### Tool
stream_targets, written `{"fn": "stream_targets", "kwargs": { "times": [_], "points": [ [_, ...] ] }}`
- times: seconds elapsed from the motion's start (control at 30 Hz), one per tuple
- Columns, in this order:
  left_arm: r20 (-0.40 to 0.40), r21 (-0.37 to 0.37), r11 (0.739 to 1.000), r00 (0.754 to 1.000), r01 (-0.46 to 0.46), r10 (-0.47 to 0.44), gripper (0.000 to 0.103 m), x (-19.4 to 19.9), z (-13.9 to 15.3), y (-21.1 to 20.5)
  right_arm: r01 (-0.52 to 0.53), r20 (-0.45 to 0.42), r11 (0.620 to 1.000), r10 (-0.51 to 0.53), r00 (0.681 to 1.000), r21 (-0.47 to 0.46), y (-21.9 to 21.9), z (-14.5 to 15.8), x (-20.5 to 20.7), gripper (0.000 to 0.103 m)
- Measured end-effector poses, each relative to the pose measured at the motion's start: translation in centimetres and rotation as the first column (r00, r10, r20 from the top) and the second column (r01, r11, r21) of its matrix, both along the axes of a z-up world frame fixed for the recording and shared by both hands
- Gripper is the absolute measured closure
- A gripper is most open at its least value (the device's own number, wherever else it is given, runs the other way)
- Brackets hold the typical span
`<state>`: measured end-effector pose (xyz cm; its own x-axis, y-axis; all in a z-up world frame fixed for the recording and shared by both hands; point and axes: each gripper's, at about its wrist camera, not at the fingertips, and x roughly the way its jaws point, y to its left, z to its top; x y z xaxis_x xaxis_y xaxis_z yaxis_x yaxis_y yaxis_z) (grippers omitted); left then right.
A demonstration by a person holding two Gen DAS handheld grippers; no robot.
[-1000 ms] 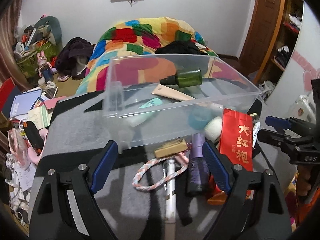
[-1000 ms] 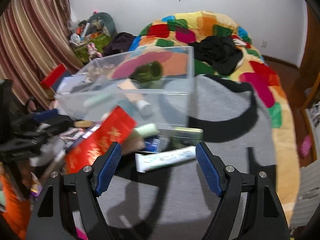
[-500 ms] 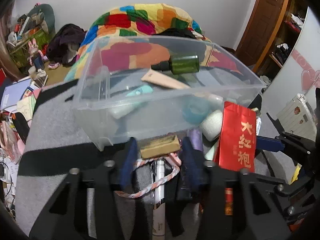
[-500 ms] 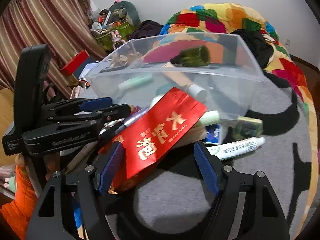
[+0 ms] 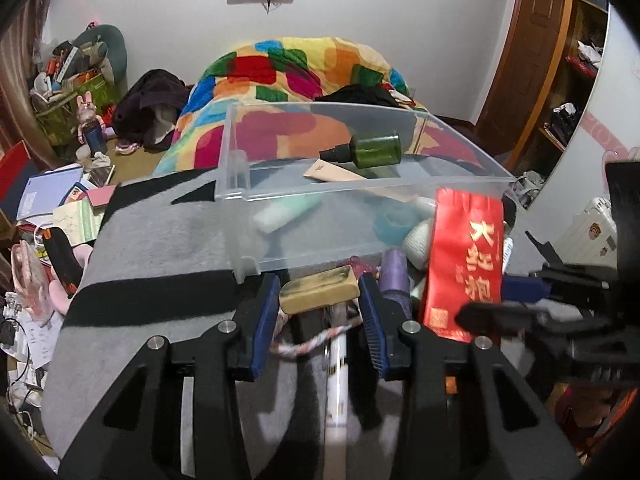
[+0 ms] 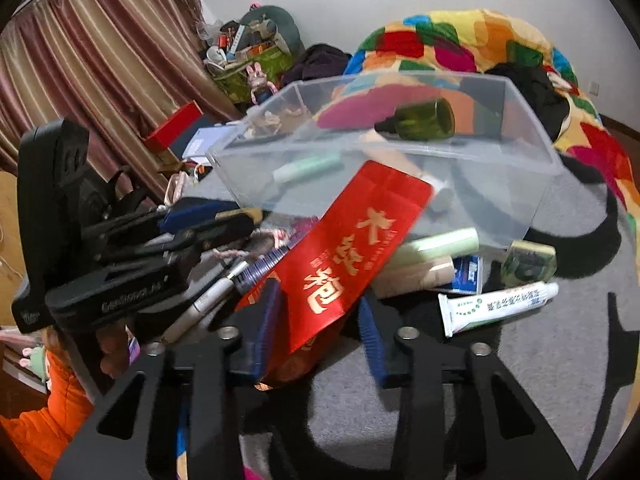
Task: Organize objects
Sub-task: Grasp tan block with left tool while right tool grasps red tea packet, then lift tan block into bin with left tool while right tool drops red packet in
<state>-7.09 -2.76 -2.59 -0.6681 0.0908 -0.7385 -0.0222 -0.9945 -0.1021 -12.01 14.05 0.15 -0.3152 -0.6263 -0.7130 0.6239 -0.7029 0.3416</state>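
Gold bar-shaped block (image 5: 318,289) (matte) — between left hand-held gripper (image 5: 319,305) pads.

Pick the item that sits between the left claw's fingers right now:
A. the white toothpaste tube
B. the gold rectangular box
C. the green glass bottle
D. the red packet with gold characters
B: in the left wrist view the gold rectangular box lies between the two blue pads of the left claw, just in front of the clear plastic bin.

Gold bar (image 5: 318,289) between claw fingers, red packet (image 6: 352,248) tilted.
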Motion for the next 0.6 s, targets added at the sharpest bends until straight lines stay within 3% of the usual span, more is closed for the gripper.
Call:
{"fn": "stream_targets", "kwargs": {
  "times": [0.13, 0.43, 0.6],
  "points": [
    [-0.023, -0.006, 1.000, 1.000, 0.013, -0.013, 0.063, 1.5, 0.6, 0.3, -0.004, -0.044, 1.000, 0.004, 0.999, -0.007, -0.1, 1.0, 0.6, 0.086],
    [-0.030, -0.087, 0.995, 0.998, 0.045, -0.048, 0.063, 3.6, -0.6, 2.6, -0.103, -0.064, 0.994, 0.105, 0.992, 0.029, -1.9, 0.8, 2.6, 0.081],
    [-0.039, -0.058, 0.998, 0.999, 0.036, -0.039, 0.063, 4.0, -0.4, 2.1, -0.141, -0.031, 0.989, 0.142, 0.989, 0.036, -2.6, 0.1, 2.9, 0.080]
  ]
}}
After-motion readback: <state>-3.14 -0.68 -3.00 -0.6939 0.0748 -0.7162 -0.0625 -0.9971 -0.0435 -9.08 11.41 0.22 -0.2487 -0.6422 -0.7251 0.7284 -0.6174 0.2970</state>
